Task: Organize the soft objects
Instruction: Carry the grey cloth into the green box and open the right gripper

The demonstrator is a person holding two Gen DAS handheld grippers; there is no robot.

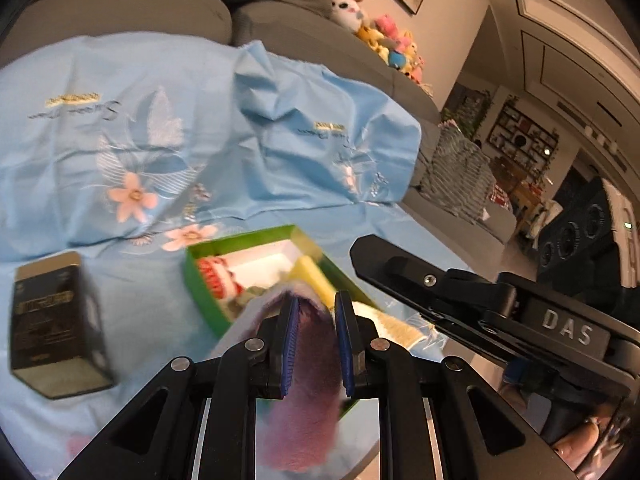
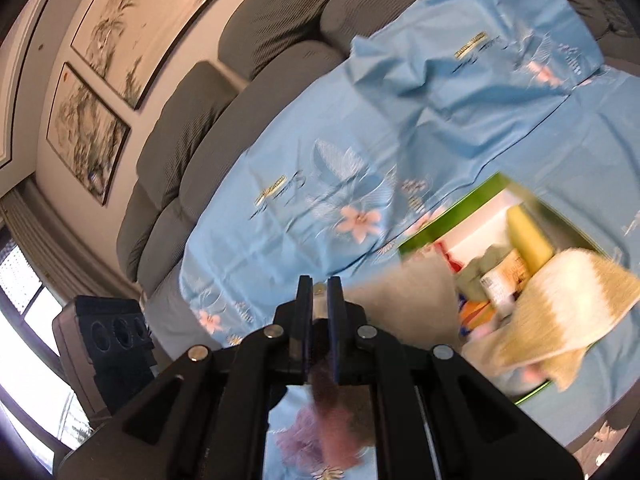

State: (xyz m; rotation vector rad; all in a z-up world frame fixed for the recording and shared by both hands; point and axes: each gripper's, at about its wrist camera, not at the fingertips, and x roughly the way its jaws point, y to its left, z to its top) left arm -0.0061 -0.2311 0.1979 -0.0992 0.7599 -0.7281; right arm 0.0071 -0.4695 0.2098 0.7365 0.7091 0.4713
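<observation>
In the left wrist view, the left gripper (image 1: 316,344) sits at the bottom centre of the frame, its blue-padded fingers (image 1: 290,344) pinching a fuzzy pink cloth (image 1: 308,408); the cloth fills the gap between the pads, rises a little above their tips and hangs down below them toward the lower edge. Just behind the fingertips lies a green box (image 1: 208,292) on a blue sheet (image 1: 120,140) with flower prints; inside the box show a red-and-white item (image 1: 216,276) at its left end and a yellow item (image 1: 316,276) at its right. A beige towel (image 1: 396,326) peeks out to the right of the fingers, and a dark box (image 1: 56,324) stands on the sheet at the left of the frame. The right gripper (image 1: 480,304) crosses the right side of this view. In the right wrist view, the right gripper (image 2: 320,320) sits at the bottom centre, its fingers (image 2: 304,320) pressed nearly together on the same pink cloth (image 2: 324,436), which shows dark between the pads and hangs blurred below them. The green box (image 2: 460,212) lies to the right of the fingertips, with the beige towel (image 2: 560,312) draped over its near end. A grey sofa (image 2: 248,92) runs behind the sheet in the upper part of the frame.
</observation>
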